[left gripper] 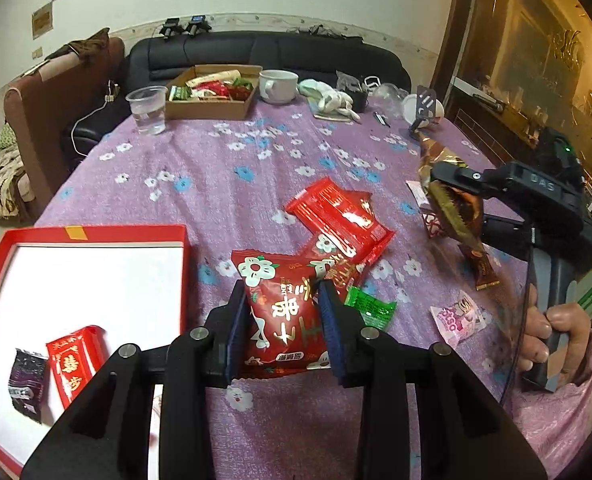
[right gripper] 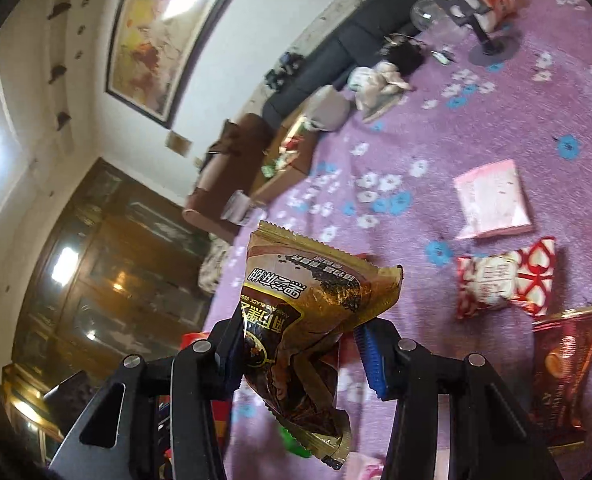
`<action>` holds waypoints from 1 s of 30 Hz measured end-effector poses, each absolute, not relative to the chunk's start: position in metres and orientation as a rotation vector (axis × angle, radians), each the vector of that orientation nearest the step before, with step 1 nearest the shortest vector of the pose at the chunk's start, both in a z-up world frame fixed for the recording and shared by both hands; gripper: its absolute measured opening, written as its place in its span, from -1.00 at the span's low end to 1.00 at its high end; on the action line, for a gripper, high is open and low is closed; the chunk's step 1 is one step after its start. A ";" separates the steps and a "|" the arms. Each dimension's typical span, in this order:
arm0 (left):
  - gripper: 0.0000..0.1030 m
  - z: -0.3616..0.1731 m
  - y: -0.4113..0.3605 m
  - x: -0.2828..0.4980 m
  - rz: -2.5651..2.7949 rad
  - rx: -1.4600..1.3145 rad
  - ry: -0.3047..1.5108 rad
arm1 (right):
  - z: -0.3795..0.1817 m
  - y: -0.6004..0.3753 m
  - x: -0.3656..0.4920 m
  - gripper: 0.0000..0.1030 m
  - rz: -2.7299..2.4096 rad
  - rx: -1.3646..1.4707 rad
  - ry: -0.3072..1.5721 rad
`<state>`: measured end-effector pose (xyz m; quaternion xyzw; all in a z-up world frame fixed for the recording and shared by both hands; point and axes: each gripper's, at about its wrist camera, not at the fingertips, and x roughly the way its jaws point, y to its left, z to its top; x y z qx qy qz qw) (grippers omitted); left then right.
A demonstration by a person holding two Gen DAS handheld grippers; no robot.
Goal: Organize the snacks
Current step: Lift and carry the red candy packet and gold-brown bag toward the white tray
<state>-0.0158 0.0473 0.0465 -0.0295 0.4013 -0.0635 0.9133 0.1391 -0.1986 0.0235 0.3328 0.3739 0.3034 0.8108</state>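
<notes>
My left gripper is shut on a red flower-print snack packet, held just above the purple tablecloth, right of the red box lid. The lid holds a small red packet and a dark purple packet. My right gripper is shut on a gold-brown sesame snack packet, lifted and tilted above the table. That gripper and its packet also show in the left wrist view at the right. More red packets lie in the middle.
A green candy, a pink packet and a brown bar lie at the right. A pink packet, a red-white packet and an orange-brown packet lie below my right gripper. A cardboard snack box, a plastic cup and a mug stand at the far side.
</notes>
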 end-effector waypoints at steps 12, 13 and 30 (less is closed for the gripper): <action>-0.37 0.060 0.065 -0.025 -0.037 -0.017 0.737 | 0.039 -0.190 0.126 -0.06 0.723 0.692 0.710; -0.37 0.061 0.066 -0.027 -0.029 -0.013 0.729 | 0.038 -0.189 0.126 -0.06 0.719 0.691 0.715; -0.37 0.066 0.073 -0.032 0.065 0.047 0.668 | 0.032 -0.187 0.127 -0.06 0.694 0.681 0.743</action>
